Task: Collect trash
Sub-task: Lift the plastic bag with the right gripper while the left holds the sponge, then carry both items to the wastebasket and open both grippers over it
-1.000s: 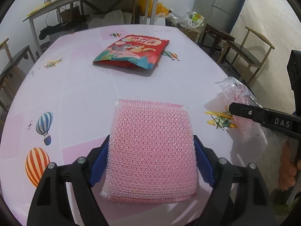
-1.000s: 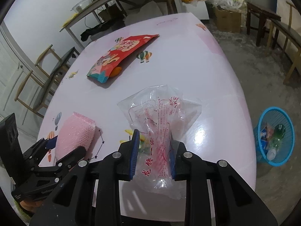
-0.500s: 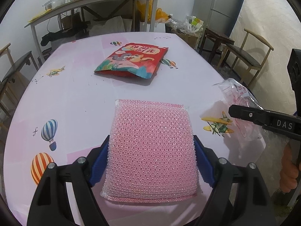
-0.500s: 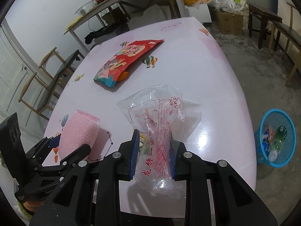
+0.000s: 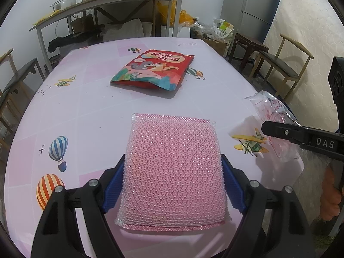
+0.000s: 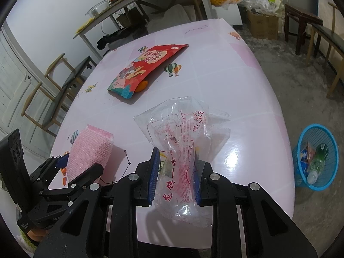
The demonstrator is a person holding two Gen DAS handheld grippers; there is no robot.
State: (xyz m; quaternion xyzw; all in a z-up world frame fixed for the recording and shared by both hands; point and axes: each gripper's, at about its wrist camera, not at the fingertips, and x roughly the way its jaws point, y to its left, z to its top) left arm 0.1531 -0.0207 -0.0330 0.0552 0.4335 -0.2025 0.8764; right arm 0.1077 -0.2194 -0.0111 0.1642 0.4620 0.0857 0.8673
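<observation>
A pink mesh scouring pad [image 5: 172, 137] sits between the blue pads of my left gripper [image 5: 173, 161], which is shut on its two sides. It casts a shadow on the pink table [image 5: 86, 107]; the pad [image 6: 90, 146] also shows at the lower left of the right wrist view. My right gripper [image 6: 176, 157] is shut on a crumpled clear plastic bag [image 6: 178, 124] with red print, near the table's right edge. A red snack bag [image 5: 154, 68] lies flat farther back on the table, apart from both grippers.
A blue mesh bin [image 6: 316, 157] holding a bottle and wrappers stands on the floor right of the table. Wooden chairs [image 5: 286, 64] stand at the right and left. A long shelf table [image 5: 107, 2] with jars is behind, with boxes and bags beside it.
</observation>
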